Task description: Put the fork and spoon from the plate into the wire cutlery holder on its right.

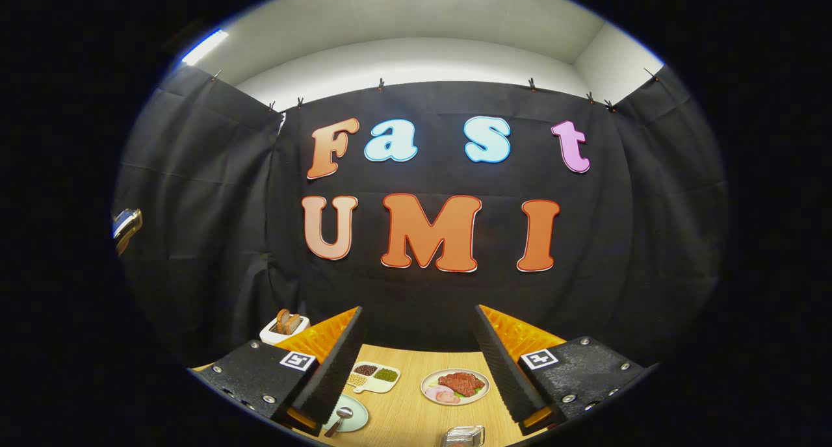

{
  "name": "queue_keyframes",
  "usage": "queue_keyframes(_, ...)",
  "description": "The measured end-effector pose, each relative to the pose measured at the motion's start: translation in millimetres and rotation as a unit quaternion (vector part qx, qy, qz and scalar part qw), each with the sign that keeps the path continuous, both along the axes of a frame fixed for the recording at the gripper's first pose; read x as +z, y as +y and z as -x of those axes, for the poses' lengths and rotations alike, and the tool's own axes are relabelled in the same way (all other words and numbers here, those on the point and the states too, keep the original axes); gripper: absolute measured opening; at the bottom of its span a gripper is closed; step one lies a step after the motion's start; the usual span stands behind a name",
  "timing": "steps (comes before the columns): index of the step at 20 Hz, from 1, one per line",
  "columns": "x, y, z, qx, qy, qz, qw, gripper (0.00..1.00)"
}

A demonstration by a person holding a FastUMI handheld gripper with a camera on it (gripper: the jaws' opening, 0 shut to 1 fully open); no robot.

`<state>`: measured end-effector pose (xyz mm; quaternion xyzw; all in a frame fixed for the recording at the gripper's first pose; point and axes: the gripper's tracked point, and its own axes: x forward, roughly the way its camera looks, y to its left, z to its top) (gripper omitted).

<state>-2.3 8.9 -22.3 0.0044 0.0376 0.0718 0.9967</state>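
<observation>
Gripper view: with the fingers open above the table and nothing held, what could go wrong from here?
1. The gripper is open and high, and the plate with the spoon sits partly behind the left finger, so the descent could miss.
2. The fork cannot be made out, so it may be overlooked.
3. The meat plate and bean tray lie between the fingers and could be bumped.
</observation>
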Motion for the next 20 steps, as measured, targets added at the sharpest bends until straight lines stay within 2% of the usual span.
queue_keyframes(7, -32, 5, 3, 0.042, 0.044, 0.005, 0.998, 0.99)
queue_keyframes(13, -64, 16, 12, 0.083, 0.104, -0.003, 0.991, 0.99)
queue_keyframes(20, -106, 66, 14, 0.106, 0.182, 0.003, 0.977, 0.99)
